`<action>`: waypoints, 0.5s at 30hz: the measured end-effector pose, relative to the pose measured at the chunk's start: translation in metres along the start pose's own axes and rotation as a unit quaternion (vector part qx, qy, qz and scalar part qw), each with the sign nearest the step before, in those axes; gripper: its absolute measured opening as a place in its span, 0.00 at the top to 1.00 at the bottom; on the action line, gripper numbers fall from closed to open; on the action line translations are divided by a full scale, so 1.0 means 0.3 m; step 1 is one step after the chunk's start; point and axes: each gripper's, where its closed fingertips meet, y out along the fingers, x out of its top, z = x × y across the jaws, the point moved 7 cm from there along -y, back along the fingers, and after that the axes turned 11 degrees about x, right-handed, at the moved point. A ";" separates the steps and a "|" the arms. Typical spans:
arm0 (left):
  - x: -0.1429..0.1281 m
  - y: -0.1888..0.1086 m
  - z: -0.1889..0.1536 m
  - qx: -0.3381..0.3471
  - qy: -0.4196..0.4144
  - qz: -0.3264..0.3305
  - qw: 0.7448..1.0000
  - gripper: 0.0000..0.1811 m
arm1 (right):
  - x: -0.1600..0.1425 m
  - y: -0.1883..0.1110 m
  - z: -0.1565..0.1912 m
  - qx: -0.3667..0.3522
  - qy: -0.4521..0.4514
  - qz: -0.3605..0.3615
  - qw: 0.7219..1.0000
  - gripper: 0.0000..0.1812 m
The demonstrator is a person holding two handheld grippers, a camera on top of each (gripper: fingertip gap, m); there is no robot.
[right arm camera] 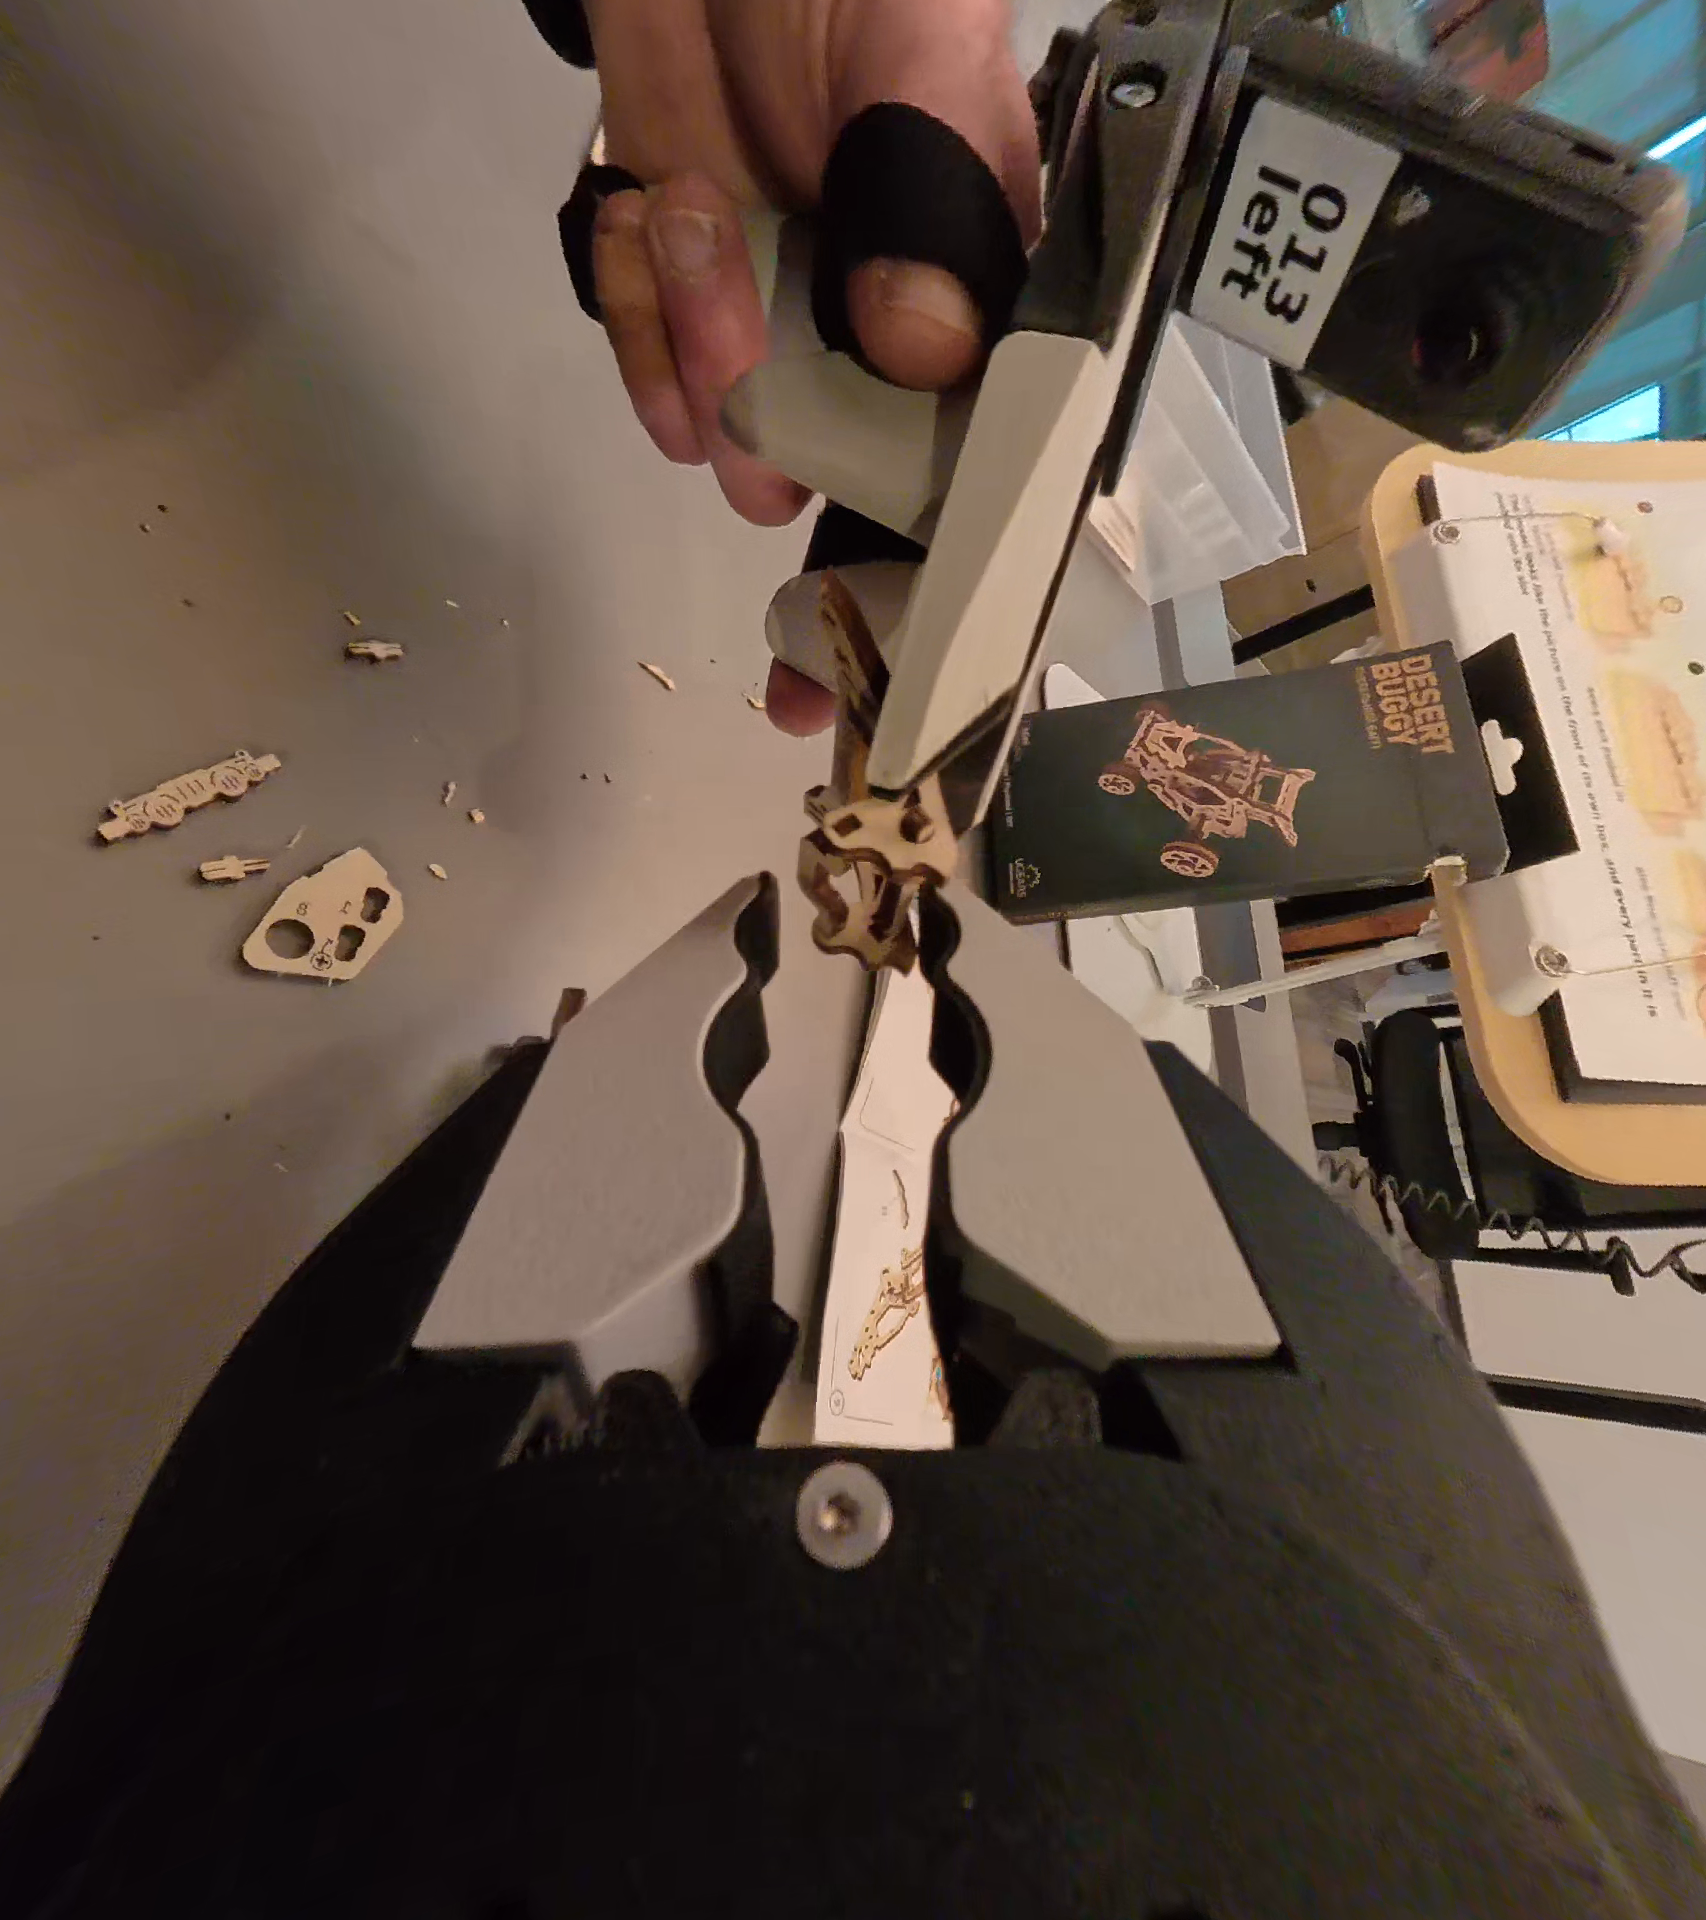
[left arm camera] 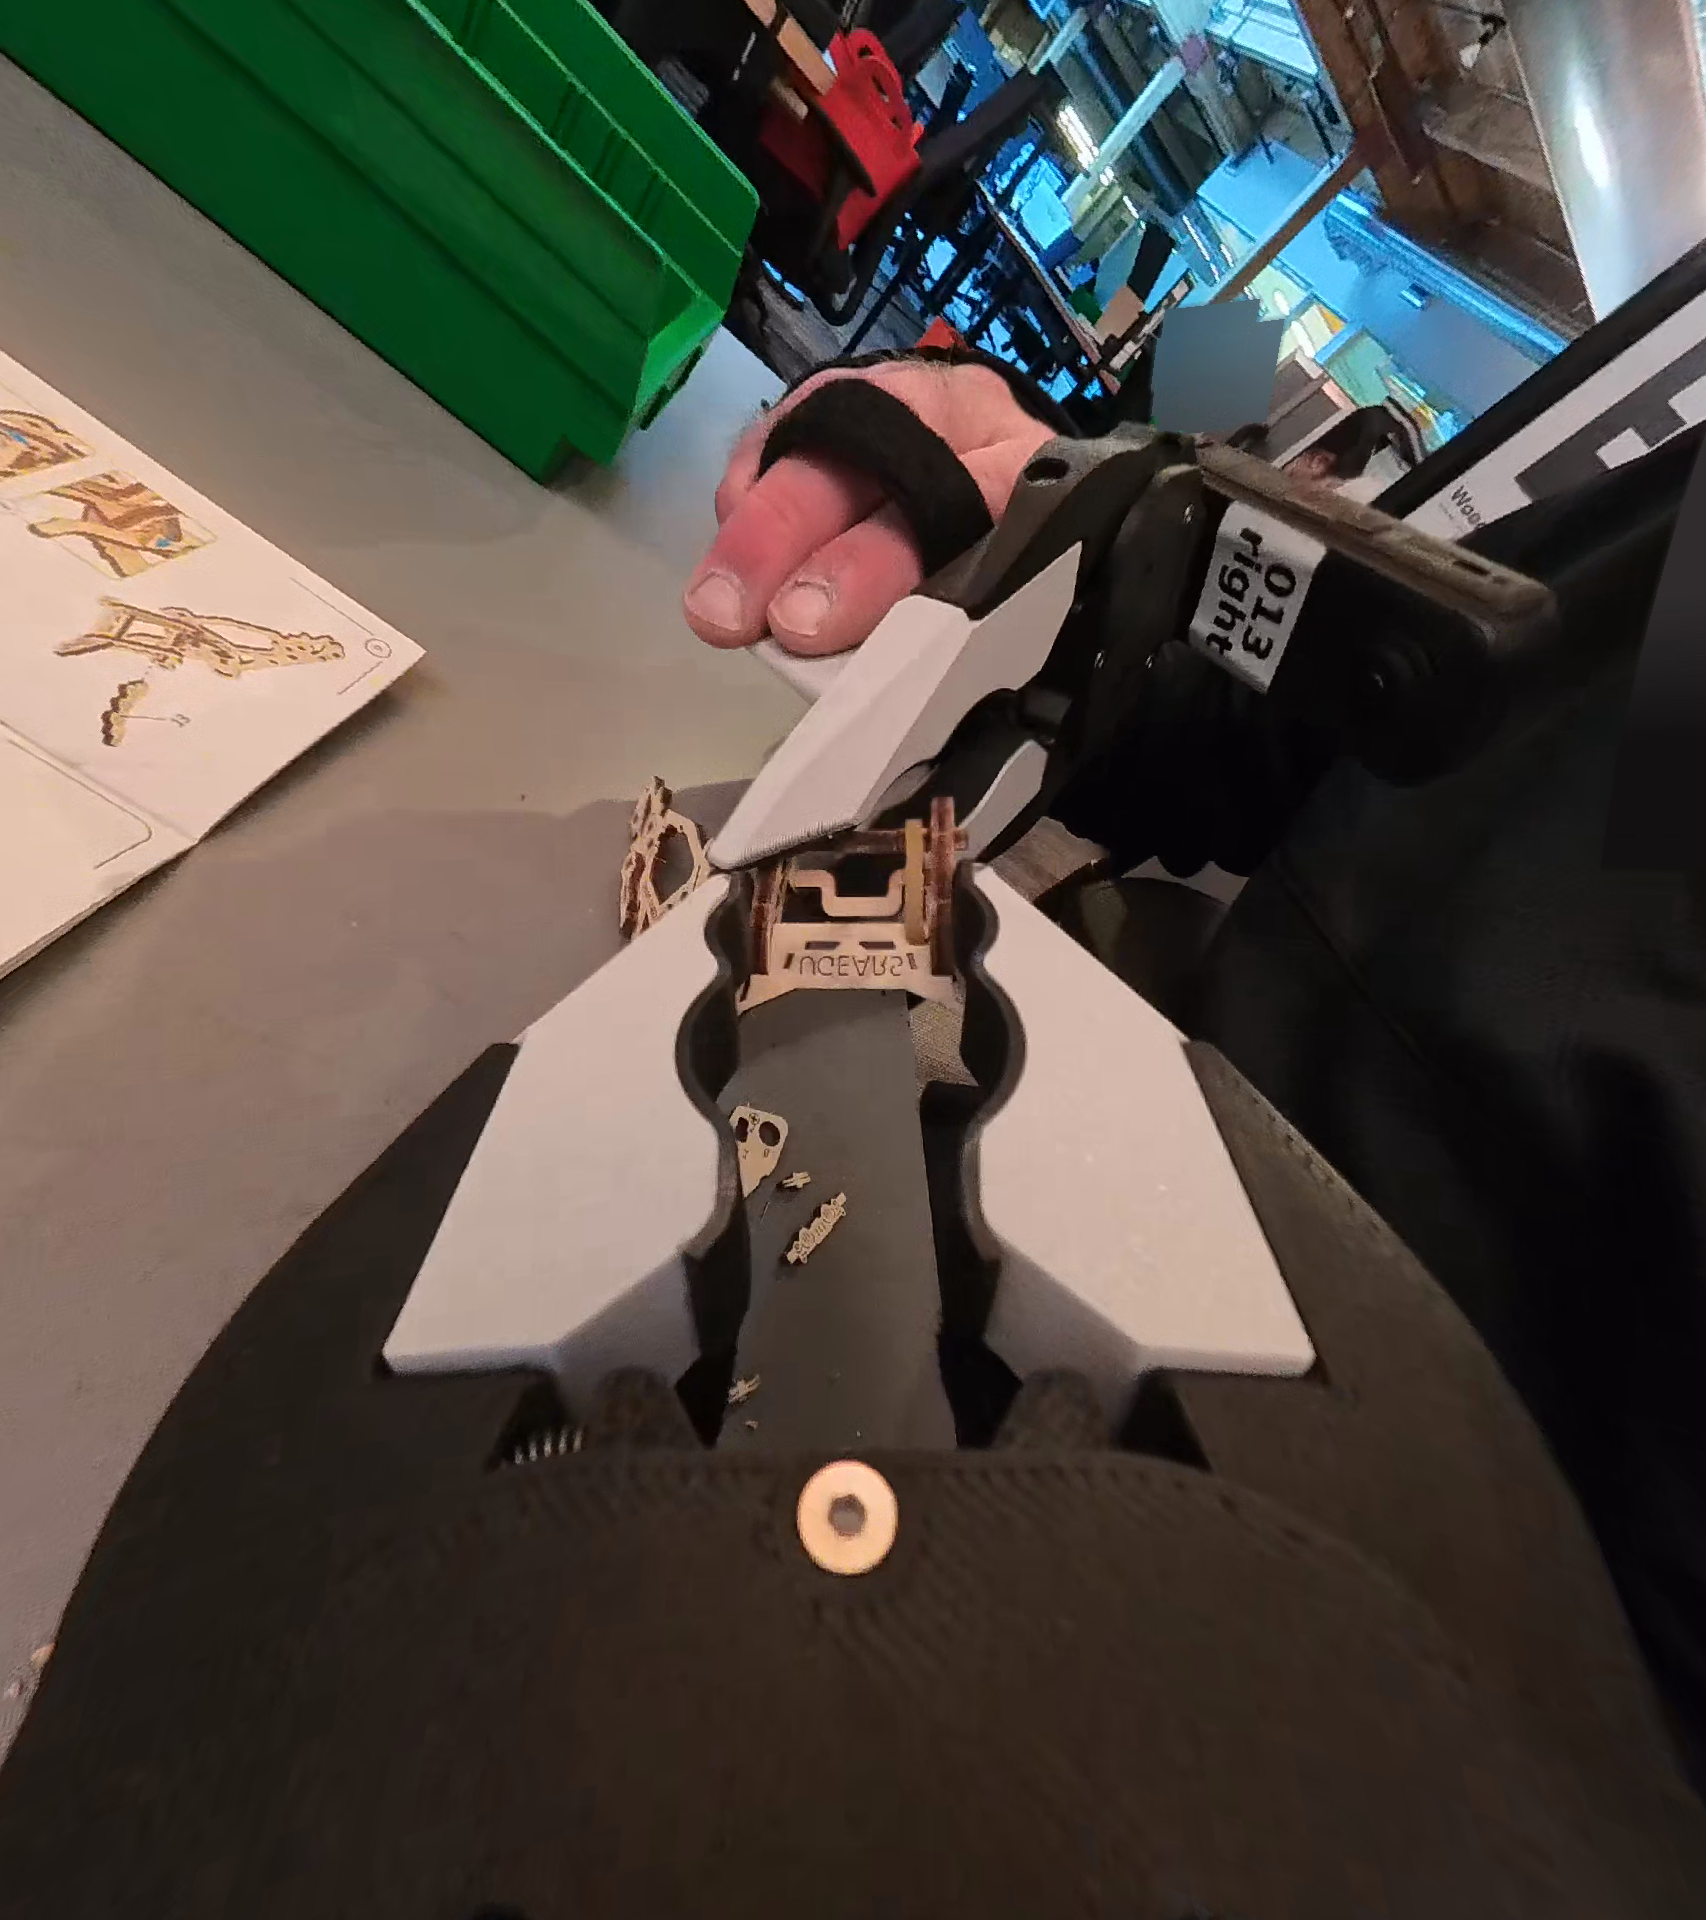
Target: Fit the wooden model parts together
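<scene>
A small wooden model (left arm camera: 849, 940) of laser-cut frames is held above the grey table between both grippers. My left gripper (left arm camera: 849, 904) is shut on its lower end, one finger on each side. My right gripper (left arm camera: 859, 831) comes in from the upper right, its fingers either side of the model's top. In the right wrist view my right gripper (right arm camera: 849, 909) is shut on the model's open frame (right arm camera: 870, 883), and the left gripper (right arm camera: 880, 779) reaches down from above onto it. A side frame (left arm camera: 662, 862) sticks out to the left.
Loose wooden parts lie on the table (right arm camera: 153, 416): a holed plate (right arm camera: 319, 920), a long strip (right arm camera: 189, 795) and a small peg (right arm camera: 231, 868). An instruction sheet (left arm camera: 101, 623) lies at the left, green bins (left arm camera: 413, 208) behind it. A dark kit box (right arm camera: 1244, 779) and a clipboard (right arm camera: 1607, 779) are at the right. Only a small space, under 4 cm, lies between the two pairs of fingers.
</scene>
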 end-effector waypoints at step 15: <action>0.026 -0.028 0.050 0.019 -0.029 -0.061 0.998 0.69 | -0.043 -0.011 -0.017 -0.001 0.082 -0.021 0.996 0.91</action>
